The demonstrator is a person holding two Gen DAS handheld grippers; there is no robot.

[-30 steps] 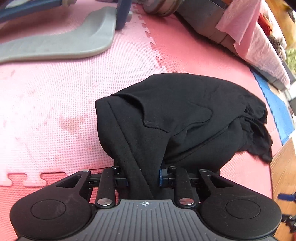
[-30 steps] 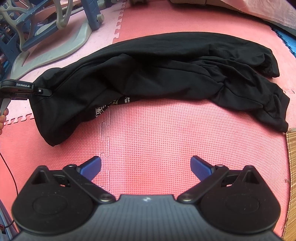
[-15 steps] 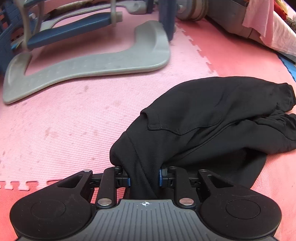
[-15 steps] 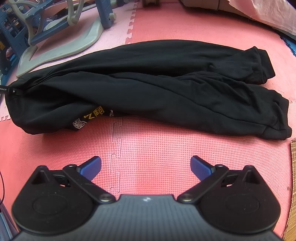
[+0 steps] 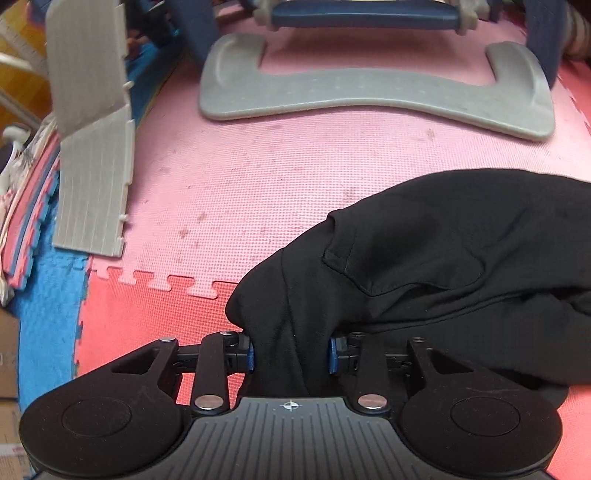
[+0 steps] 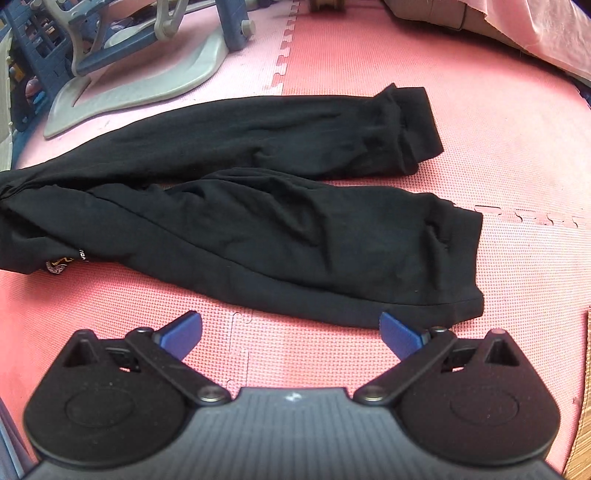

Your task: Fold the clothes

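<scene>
Black trousers (image 6: 258,221) lie stretched across the red foam mat (image 6: 517,166), both leg cuffs at the right, the waist end running off the left edge. A small printed label (image 6: 59,264) shows near the waist. In the left wrist view my left gripper (image 5: 291,354) has the bunched waist fabric (image 5: 424,258) between its blue pads (image 5: 251,356); the jaws are opening and the cloth still fills the gap. My right gripper (image 6: 291,332) is open and holds nothing, hovering over the mat just in front of the near leg.
A grey curved base (image 5: 369,96) of a blue-and-grey chair stands beyond the trousers, with the same grey base (image 6: 129,92) at the back left in the right wrist view. A grey ribbed panel (image 5: 92,147) leans at the left. Pink cloth (image 6: 535,33) hangs at the back right. Wooden floor (image 6: 581,424) borders the mat.
My left gripper carried the waist end leftward, pulling the crumpled trousers out long and flat, and its jaws now stand wider. The right gripper has hardly moved.
</scene>
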